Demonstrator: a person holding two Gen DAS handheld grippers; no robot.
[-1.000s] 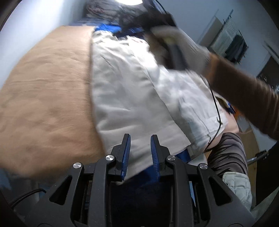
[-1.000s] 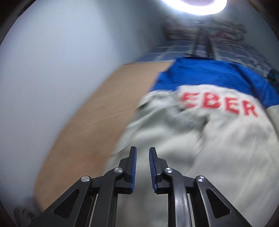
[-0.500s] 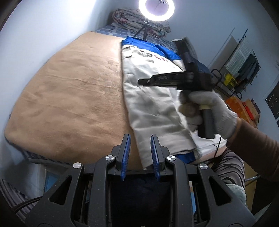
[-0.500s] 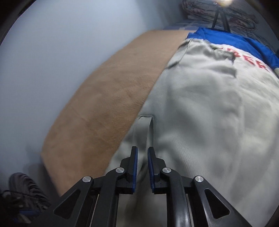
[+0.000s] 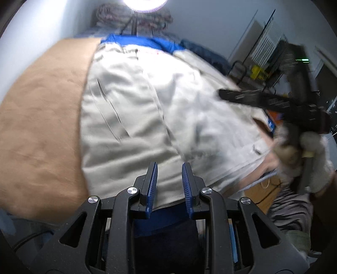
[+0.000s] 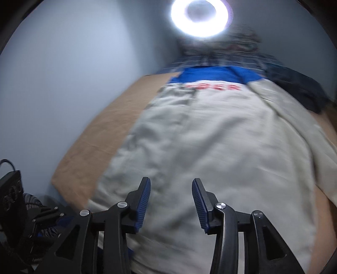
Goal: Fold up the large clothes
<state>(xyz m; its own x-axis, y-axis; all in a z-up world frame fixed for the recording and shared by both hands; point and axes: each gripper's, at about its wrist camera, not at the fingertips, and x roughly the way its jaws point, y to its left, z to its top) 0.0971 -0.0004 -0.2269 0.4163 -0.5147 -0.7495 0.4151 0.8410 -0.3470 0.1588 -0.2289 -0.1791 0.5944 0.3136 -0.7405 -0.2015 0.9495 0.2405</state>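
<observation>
A large cream garment with a blue top band and red lettering (image 6: 210, 143) lies lengthwise on a tan blanket (image 6: 101, 139); it also shows in the left wrist view (image 5: 134, 109). My left gripper (image 5: 169, 168) is open and empty just above the garment's near hem. My right gripper (image 6: 171, 185) is open and empty above the near end of the garment. In the left wrist view the right gripper (image 5: 223, 93) hovers over the garment's right edge, held by a gloved hand (image 5: 303, 160).
The tan blanket (image 5: 40, 126) covers a bed against a pale wall (image 6: 73, 63). A ring light (image 6: 200, 16) on a stand shines at the bed's far end. A dark garment (image 6: 299, 88) lies at the far right. Racks and boxes (image 5: 271, 63) stand right of the bed.
The right gripper has opened wide and swung from the garment's left edge toward its right side. The left gripper has opened a little and moved closer over the near hem.
</observation>
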